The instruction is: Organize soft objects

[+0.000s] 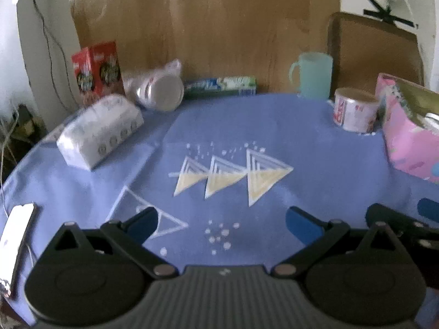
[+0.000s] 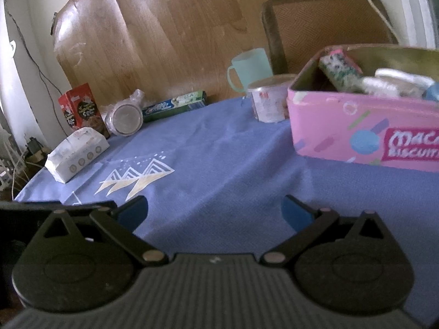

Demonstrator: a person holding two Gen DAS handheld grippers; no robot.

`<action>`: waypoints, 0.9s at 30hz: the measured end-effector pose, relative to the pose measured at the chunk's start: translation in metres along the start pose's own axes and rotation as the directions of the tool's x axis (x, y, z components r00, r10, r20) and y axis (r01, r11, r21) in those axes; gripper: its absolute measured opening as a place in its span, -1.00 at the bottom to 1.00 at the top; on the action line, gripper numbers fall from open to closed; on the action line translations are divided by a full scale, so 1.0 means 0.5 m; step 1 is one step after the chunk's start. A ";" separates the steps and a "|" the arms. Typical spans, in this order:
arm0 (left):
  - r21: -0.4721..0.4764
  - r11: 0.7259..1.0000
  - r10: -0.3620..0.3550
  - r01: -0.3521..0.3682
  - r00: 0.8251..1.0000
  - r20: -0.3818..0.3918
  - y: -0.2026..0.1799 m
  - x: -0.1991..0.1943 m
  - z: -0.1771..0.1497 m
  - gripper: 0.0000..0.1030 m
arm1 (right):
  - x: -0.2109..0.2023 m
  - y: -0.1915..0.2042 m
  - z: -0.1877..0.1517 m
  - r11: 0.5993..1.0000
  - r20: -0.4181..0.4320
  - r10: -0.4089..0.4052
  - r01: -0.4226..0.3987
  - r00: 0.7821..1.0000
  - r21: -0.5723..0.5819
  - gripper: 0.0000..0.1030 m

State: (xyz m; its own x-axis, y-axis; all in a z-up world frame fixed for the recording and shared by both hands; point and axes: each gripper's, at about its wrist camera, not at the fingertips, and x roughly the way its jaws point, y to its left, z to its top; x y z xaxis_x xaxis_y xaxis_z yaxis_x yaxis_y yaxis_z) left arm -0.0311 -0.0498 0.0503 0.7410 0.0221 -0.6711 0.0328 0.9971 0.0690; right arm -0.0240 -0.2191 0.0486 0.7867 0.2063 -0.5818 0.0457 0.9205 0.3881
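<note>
A white tissue pack (image 1: 100, 131) (image 2: 77, 153) lies on the blue tablecloth (image 1: 315, 148) (image 2: 219, 153) at the far left. The pink biscuit tin (image 2: 365, 134) (image 1: 408, 142) stands at the right and holds several soft items, among them a speckled green roll (image 2: 340, 72) and white bundles (image 2: 395, 83). My left gripper (image 1: 222, 226) is open over the cloth's triangle print, nothing between its blue pads. My right gripper (image 2: 214, 213) is open too, empty, low over bare cloth left of the tin. The right gripper's fingers (image 1: 395, 219) show at the left wrist view's right edge.
Along the back stand a red carton (image 1: 96, 71) (image 2: 82, 109), a bagged stack of cups (image 1: 162, 89) (image 2: 124, 118), a toothpaste box (image 1: 221, 86) (image 2: 175, 105), a mint mug (image 1: 312, 75) (image 2: 251, 67) and a printed tub (image 1: 355, 109) (image 2: 270, 100). A brown chair (image 2: 326, 24) stands behind the table. A white flat object (image 1: 16, 235) lies near the left edge.
</note>
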 end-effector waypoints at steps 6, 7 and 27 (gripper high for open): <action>0.002 1.000 -0.016 0.015 0.999 0.046 0.005 -0.022 0.009 1.00 | -0.024 0.003 0.012 1.000 0.054 -0.023 0.023 0.998 0.010 1.00; -0.003 1.000 -0.012 0.012 0.998 0.056 0.008 -0.025 0.007 1.00 | -0.024 0.004 0.011 1.000 0.056 -0.023 0.022 0.998 0.012 1.00; -0.075 0.997 0.030 -0.022 0.994 0.103 0.058 -0.042 0.000 1.00 | -0.002 0.017 -0.001 1.000 0.047 -0.014 0.014 0.999 0.003 1.00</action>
State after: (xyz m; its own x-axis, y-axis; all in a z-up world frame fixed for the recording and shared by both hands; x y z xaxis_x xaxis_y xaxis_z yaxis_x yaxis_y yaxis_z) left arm -0.0458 -0.0215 0.0662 0.8067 0.0444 -0.5893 -0.0340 0.9990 0.0287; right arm -0.0246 -0.2113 0.0519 0.8140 0.1775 -0.5530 0.0586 0.9222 0.3823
